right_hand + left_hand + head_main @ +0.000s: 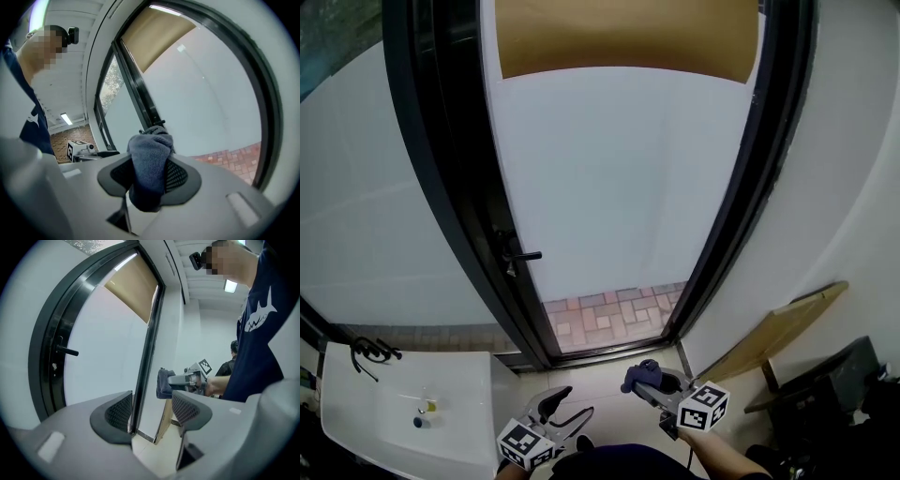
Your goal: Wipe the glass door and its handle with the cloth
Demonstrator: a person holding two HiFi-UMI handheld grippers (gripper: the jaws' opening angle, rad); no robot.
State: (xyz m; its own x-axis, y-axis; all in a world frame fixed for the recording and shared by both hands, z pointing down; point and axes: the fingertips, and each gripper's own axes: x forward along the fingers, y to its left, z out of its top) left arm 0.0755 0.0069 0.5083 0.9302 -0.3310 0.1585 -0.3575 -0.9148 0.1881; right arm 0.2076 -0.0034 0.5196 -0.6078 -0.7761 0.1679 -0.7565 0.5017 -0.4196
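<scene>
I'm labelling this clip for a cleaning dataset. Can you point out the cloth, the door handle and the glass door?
cloth (149, 161), right gripper view, its bunched middle between the jaws.
door handle (528, 255), head view, the lever's black bar.
glass door (619, 169), head view, the frosted pane's middle.

White sink (358, 405) lower left; wooden board (778, 328) leaning on right wall (853, 169).

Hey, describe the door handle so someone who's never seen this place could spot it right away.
Start at the tall frosted glass door straight ahead. Follow its black frame down the left side; the handle is the short black lever jutting over the pale glass, the only thing sticking out of that frame.
</scene>
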